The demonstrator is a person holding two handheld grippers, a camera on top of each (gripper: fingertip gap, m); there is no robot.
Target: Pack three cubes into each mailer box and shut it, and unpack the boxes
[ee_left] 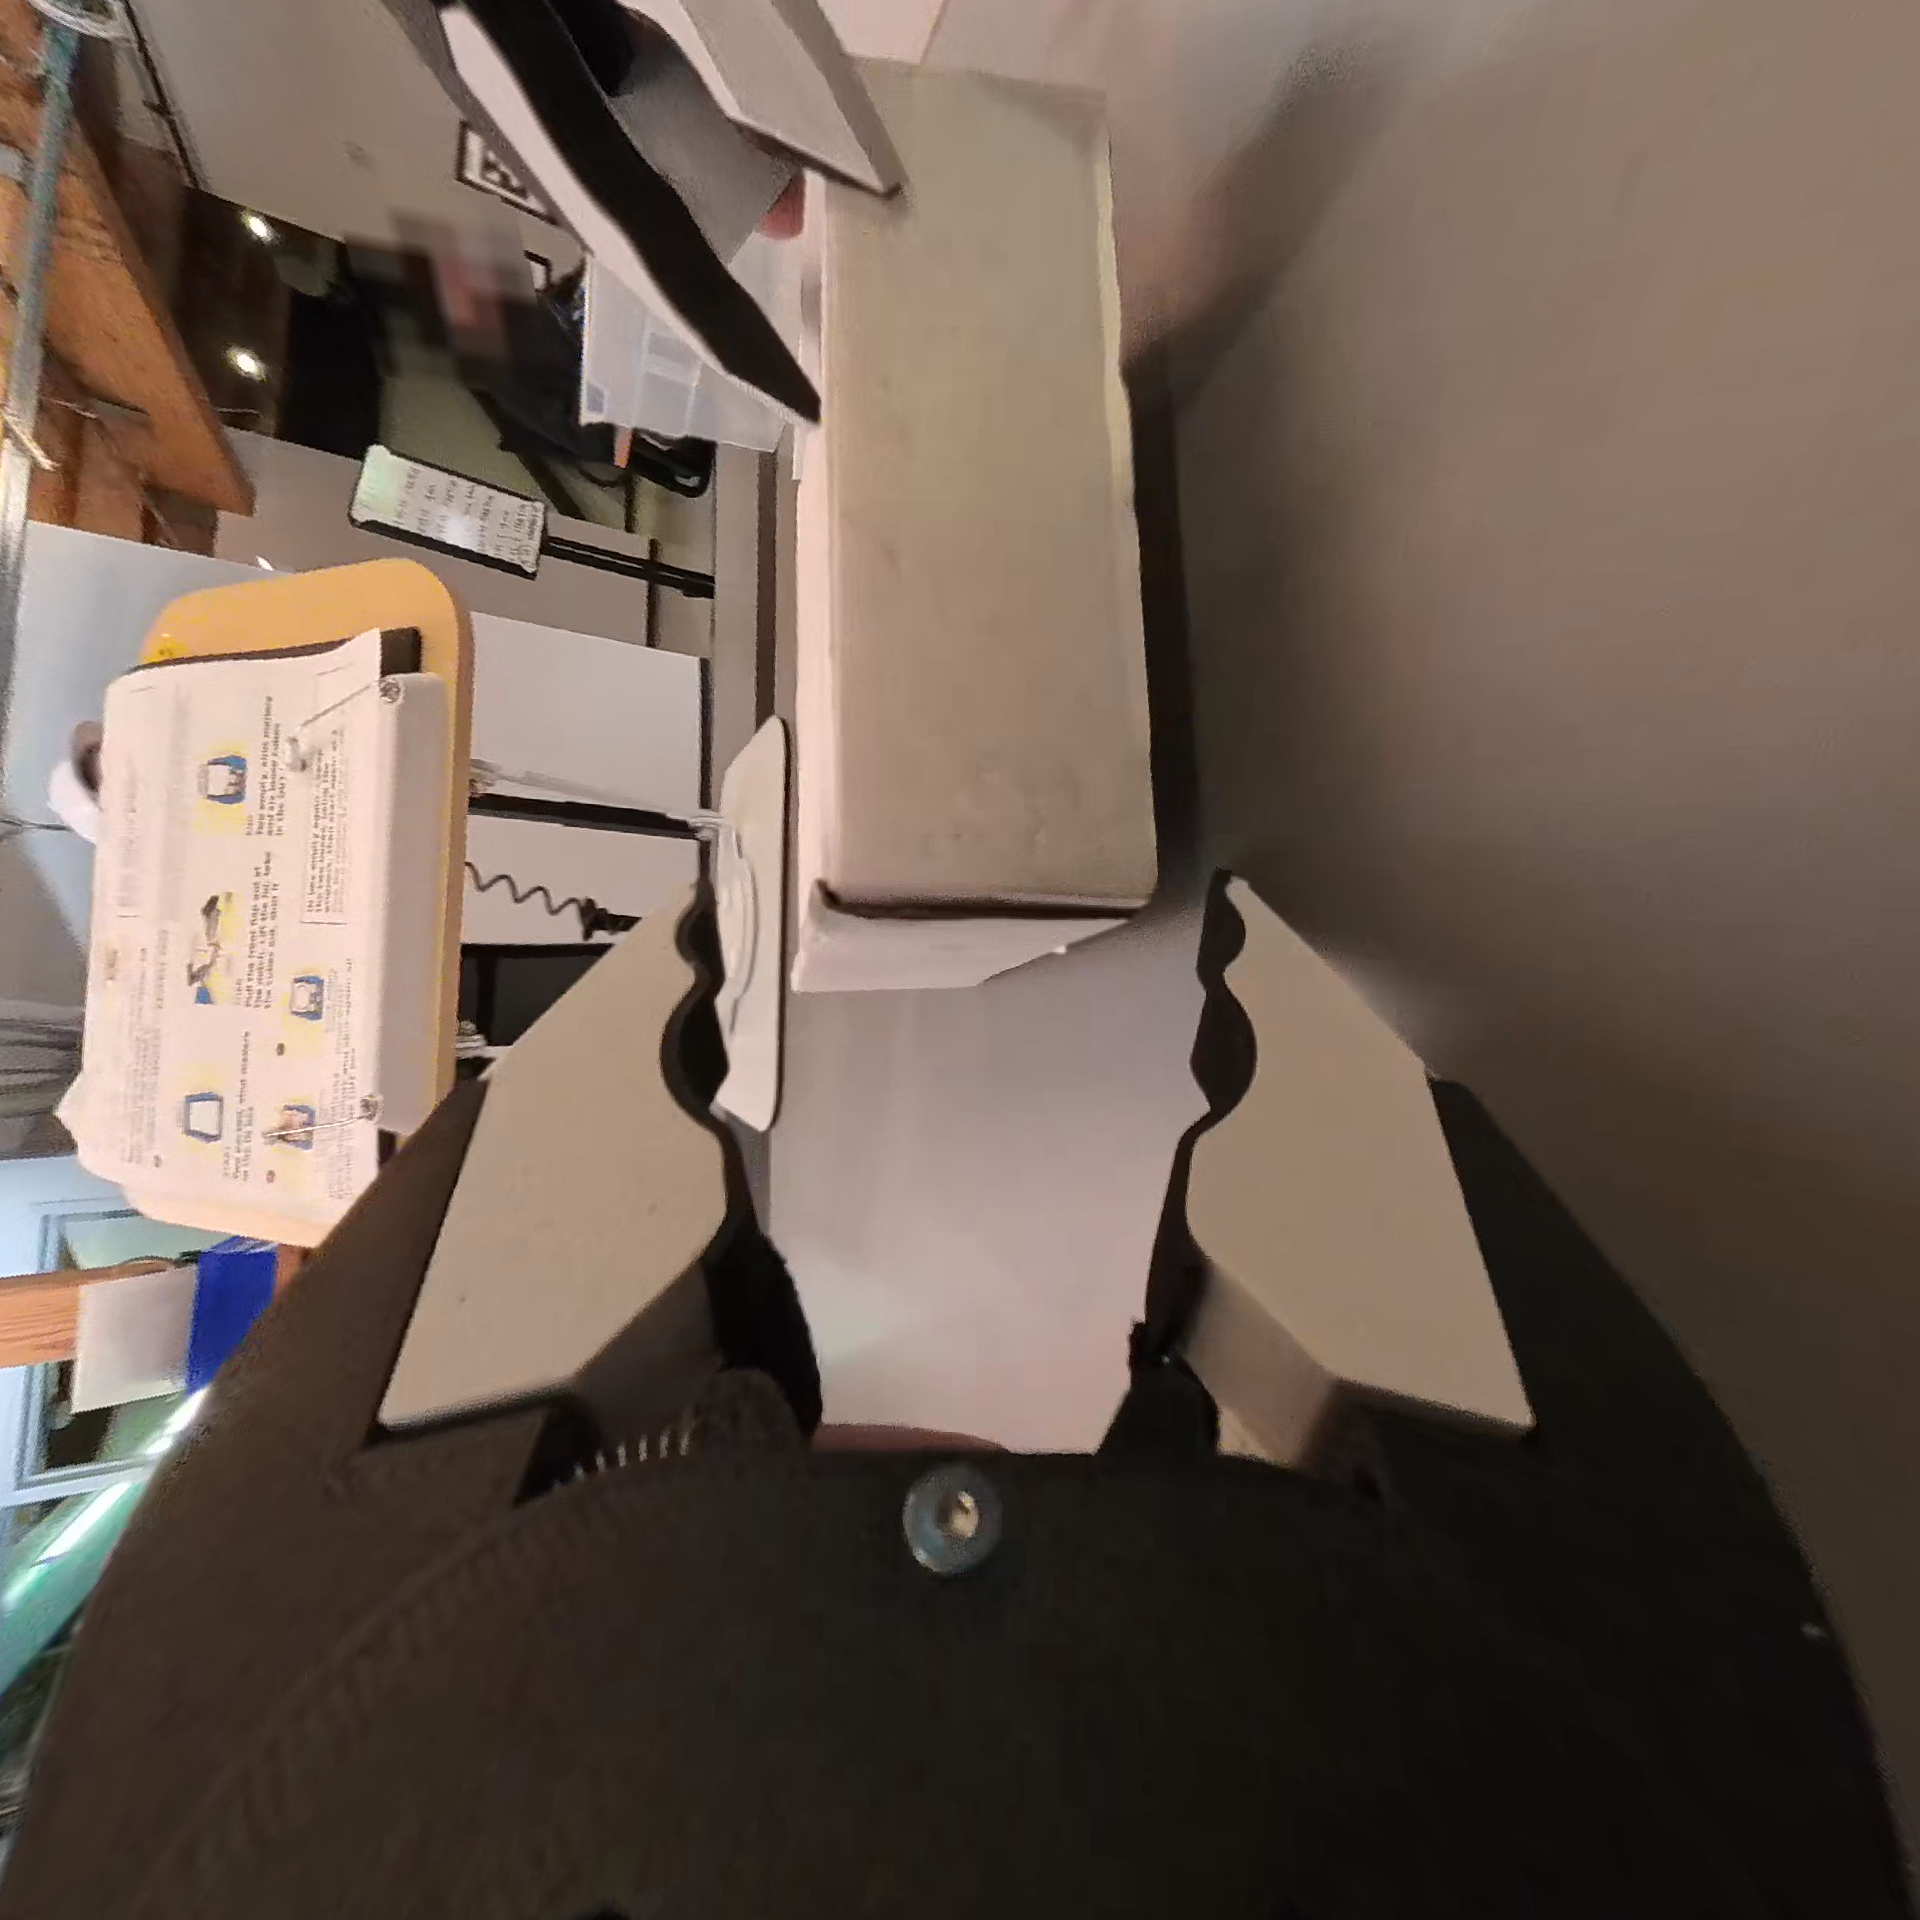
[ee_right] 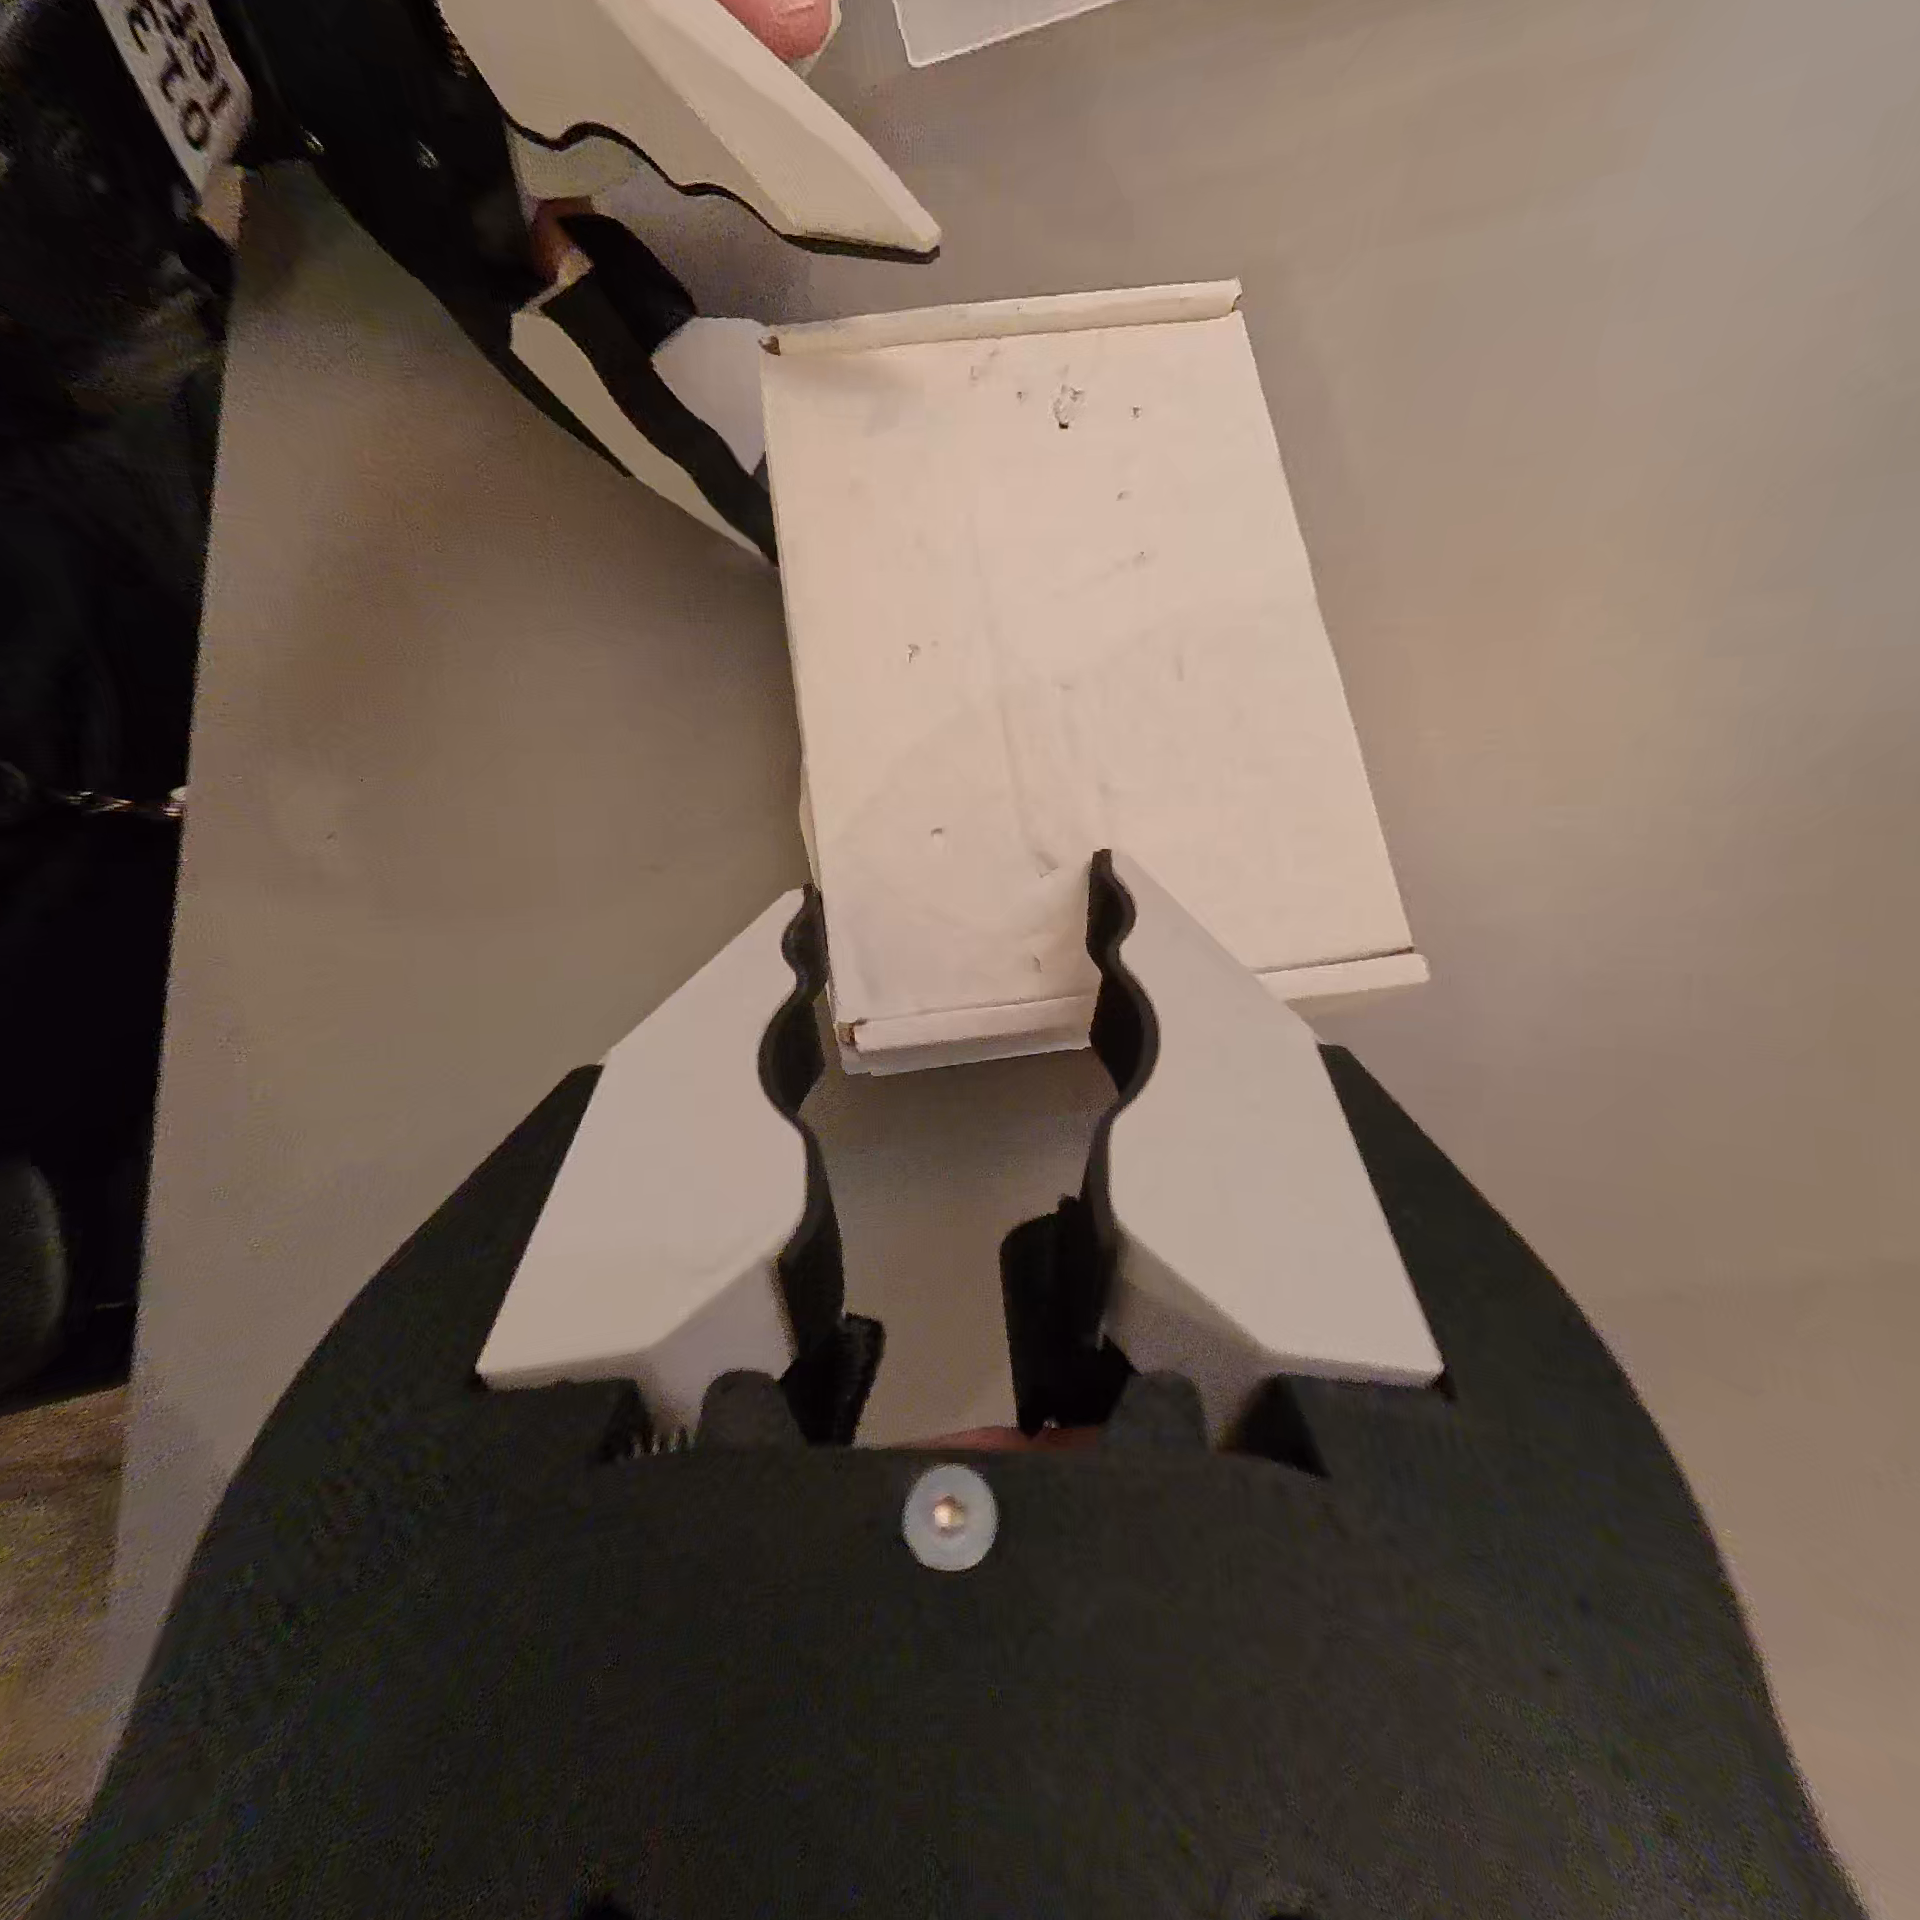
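Note:
A closed white mailer box [ee_left: 977, 571] lies flat on the grey table [ee_left: 1558, 623]. My left gripper [ee_left: 961, 904] is turned on its side and open. Its jaws straddle one end of the box with a small gap on each side. In the right wrist view the same box [ee_right: 1039, 644] shows its scuffed lid. My right gripper [ee_right: 953, 883] is open just above the lid's near left part, with one fingertip at the box's left edge. The left gripper's fingers [ee_right: 748, 135] reach around the far left corner. The right gripper's fingers [ee_left: 665, 208] show at the box's far end. No cubes are in view.
The table's left edge [ee_right: 197, 727] drops to dark space beside the box. A yellow stand with a printed sheet [ee_left: 260, 883] stands beyond the table. A small white rounded plate [ee_left: 753, 935] sits at the table's edge. A pale sheet [ee_right: 997, 21] lies at the far side.

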